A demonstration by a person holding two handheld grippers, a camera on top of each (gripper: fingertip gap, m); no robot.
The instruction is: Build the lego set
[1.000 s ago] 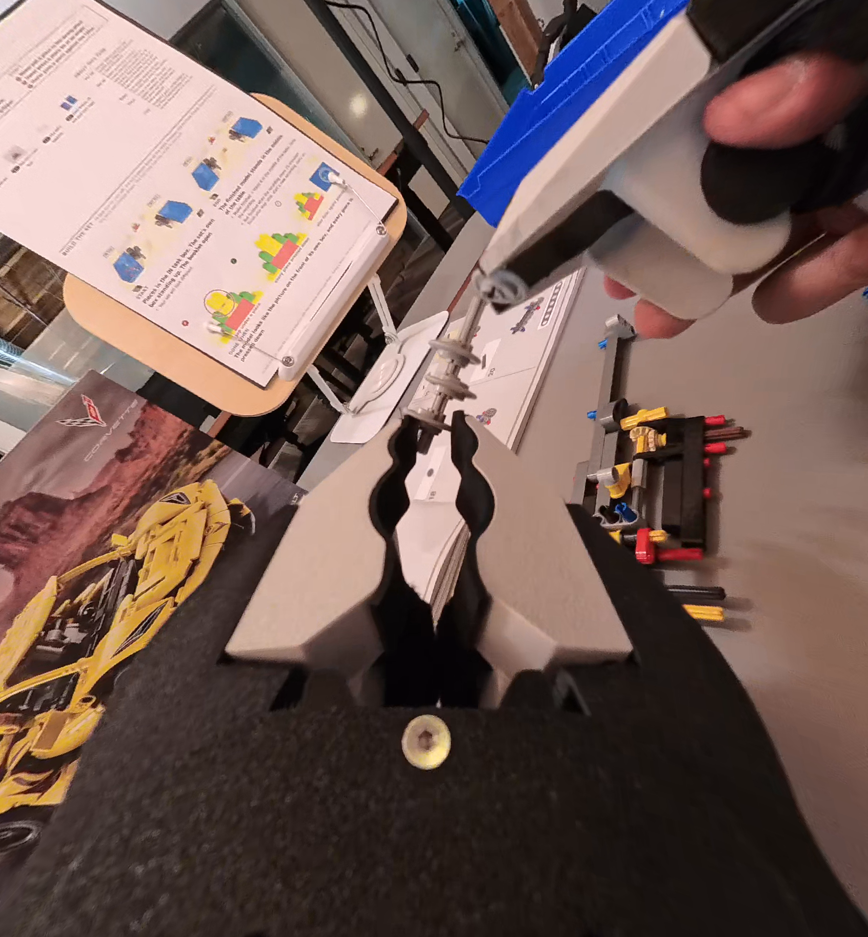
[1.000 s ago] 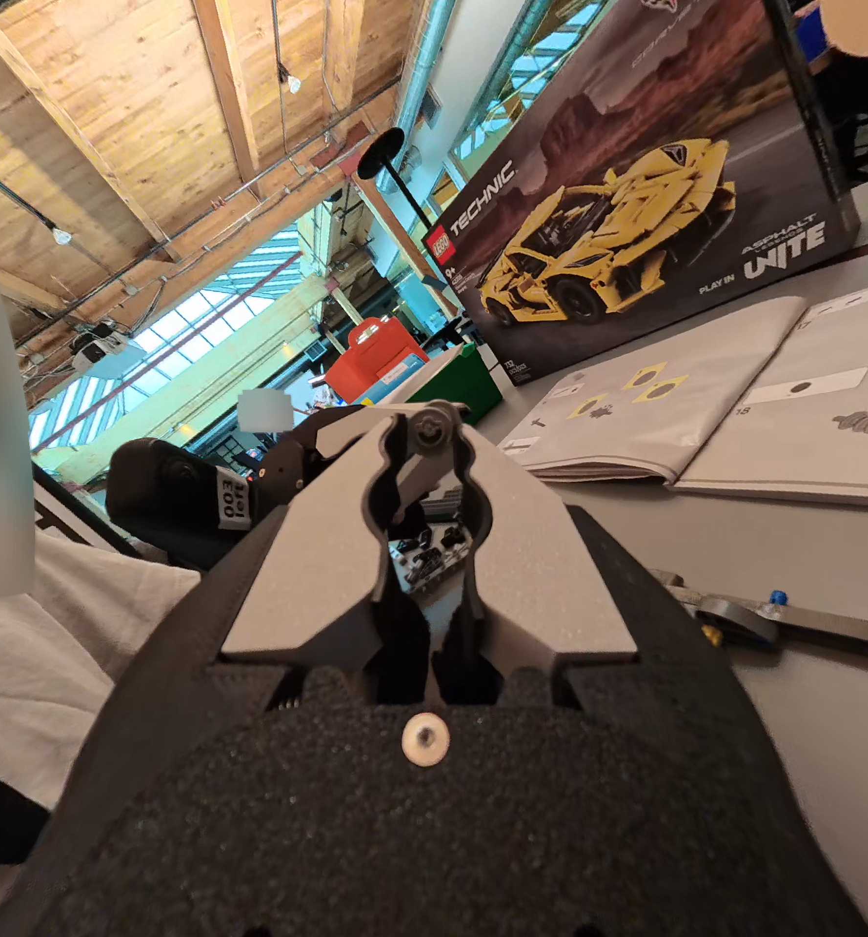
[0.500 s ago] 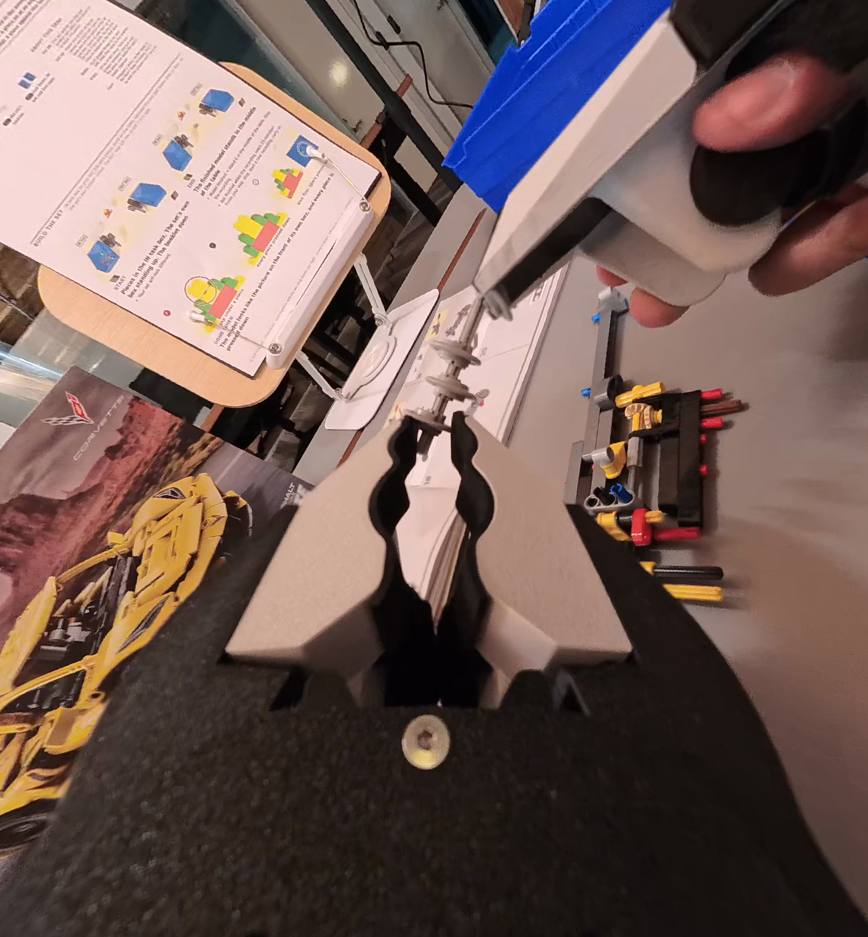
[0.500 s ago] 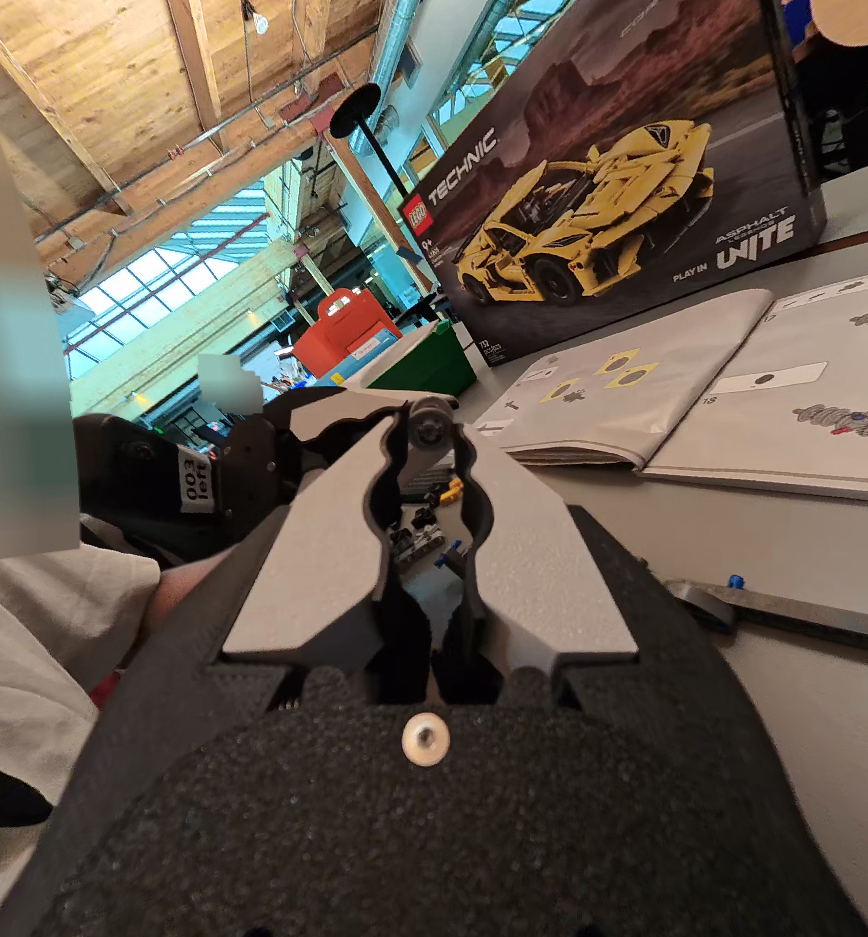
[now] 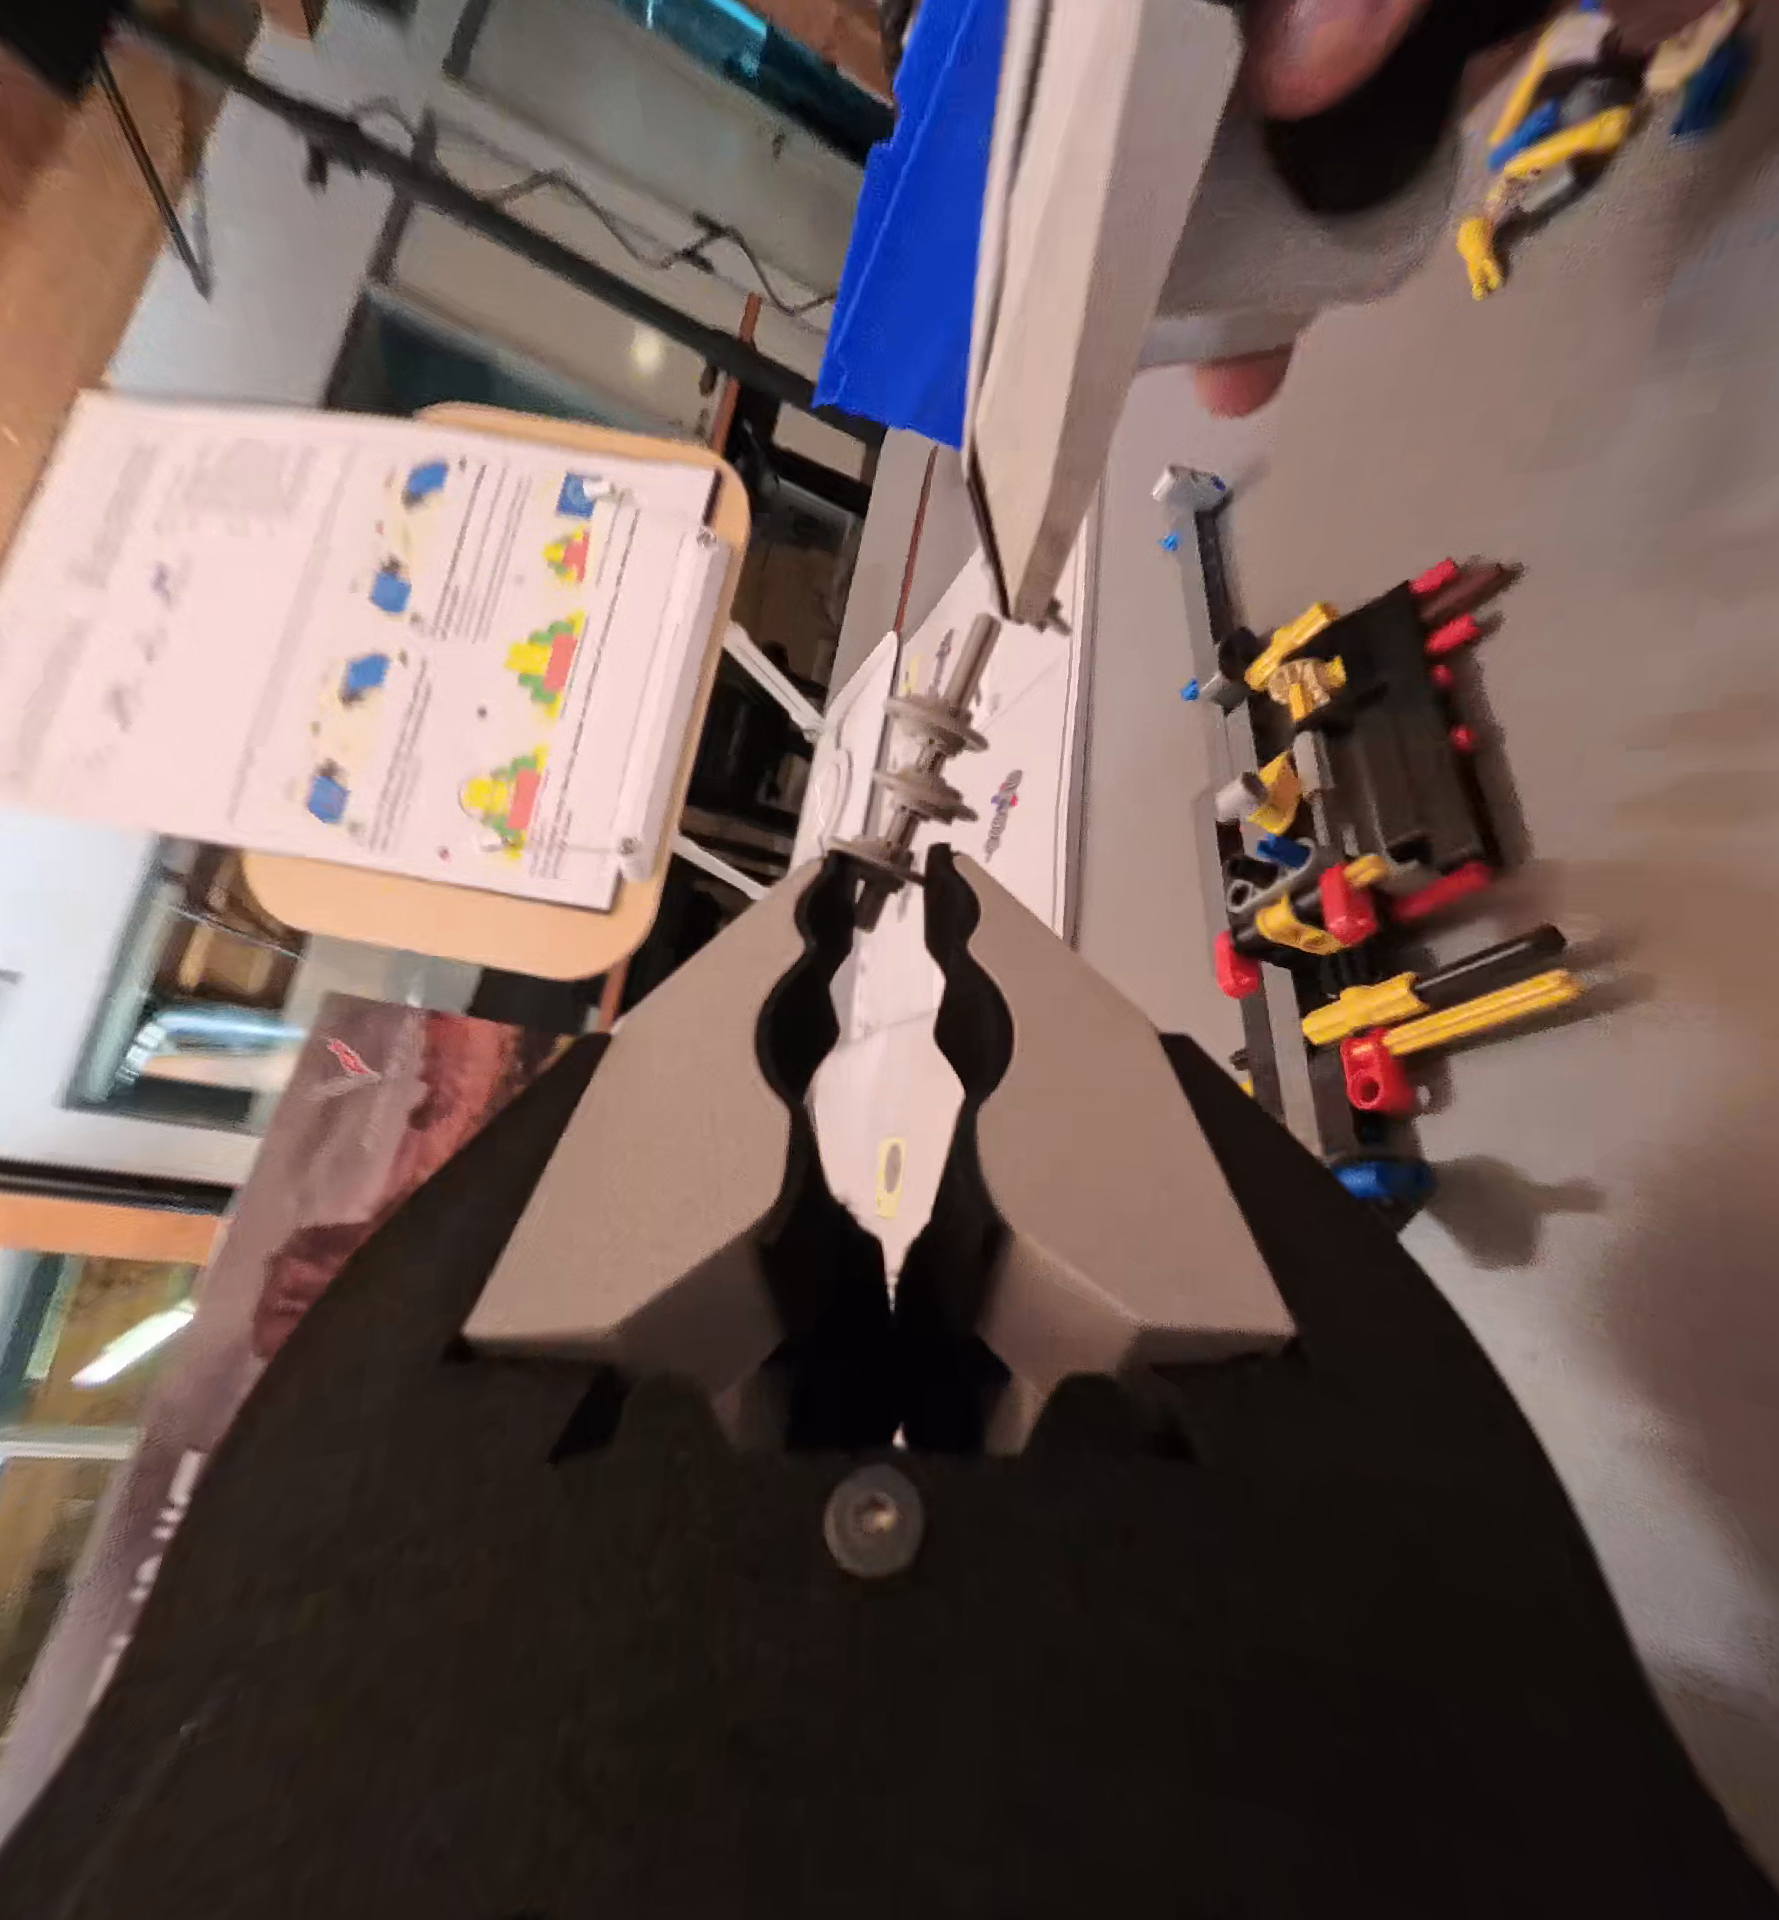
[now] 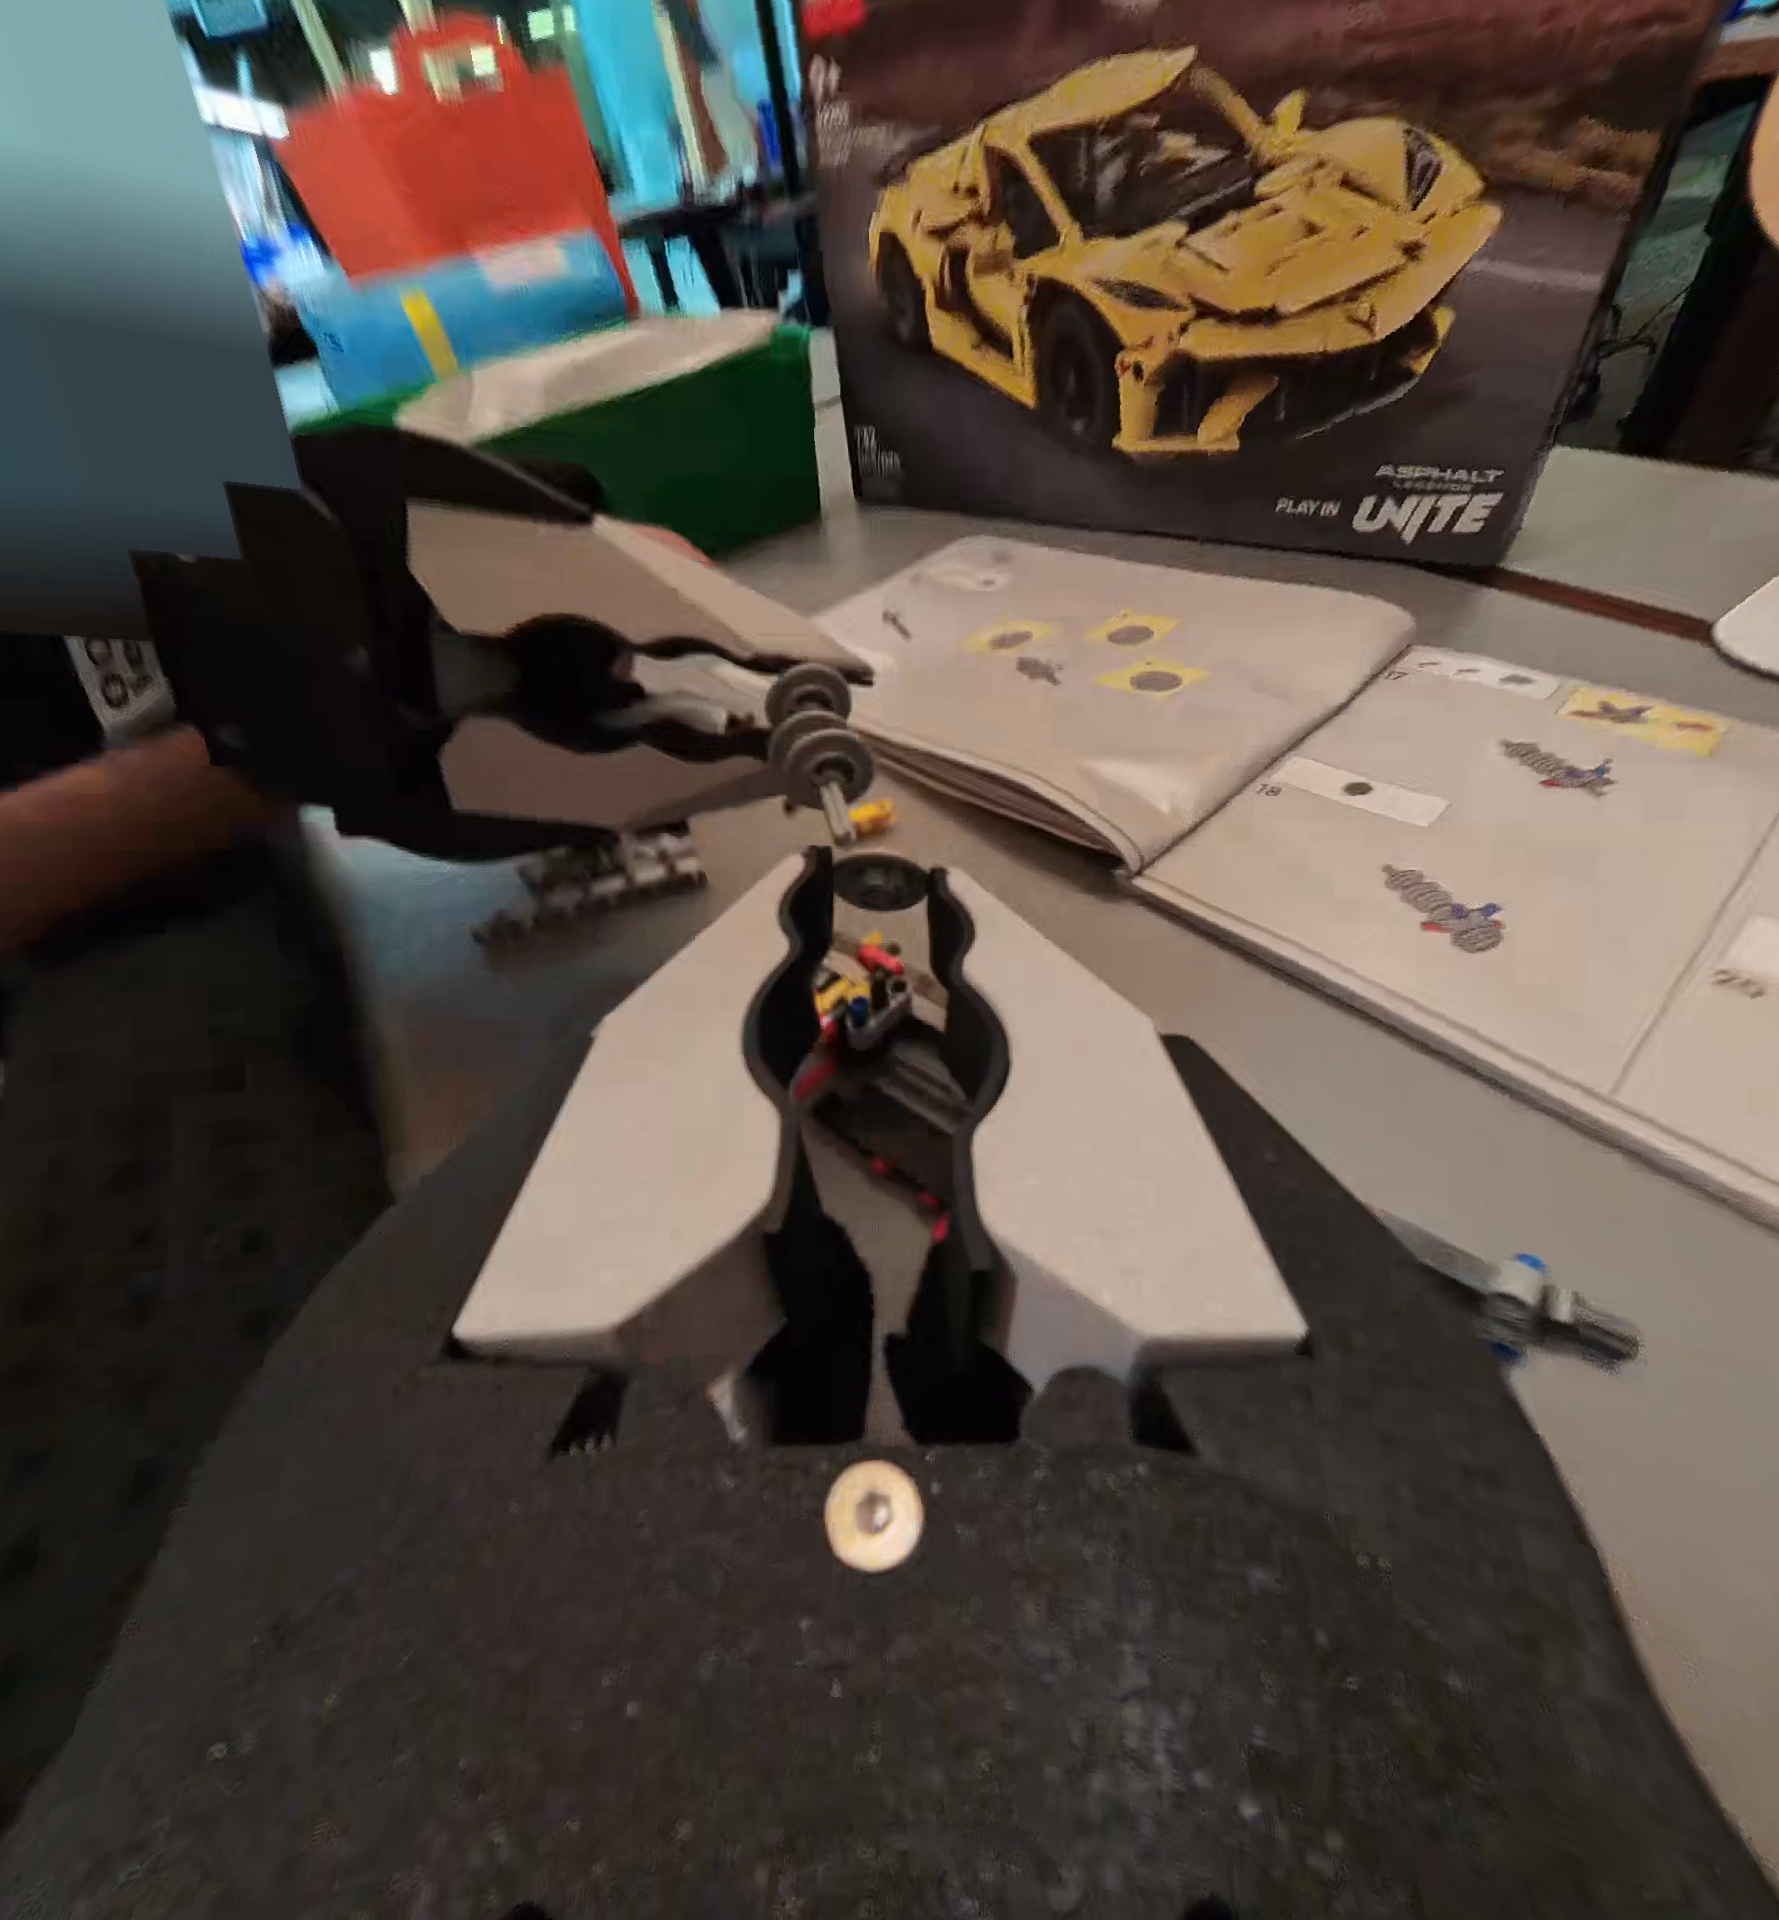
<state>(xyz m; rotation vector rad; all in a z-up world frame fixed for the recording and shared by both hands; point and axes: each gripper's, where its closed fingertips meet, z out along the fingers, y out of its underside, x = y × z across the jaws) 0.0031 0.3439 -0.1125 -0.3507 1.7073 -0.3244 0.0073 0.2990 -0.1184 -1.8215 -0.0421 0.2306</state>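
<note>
Right wrist view: the right gripper has drawn back from the axle. A moment ago its tips were at the axle's end; now they sit just short of it, jaws clamped on a small dark round piece. Whether that piece came off the axle or missed going on, I cannot tell. The left gripper keeps its jaws pinched on the near end of the axle, whose grey discs stand above the open instruction booklet. The half-built chassis lies on the table, far right.
</note>
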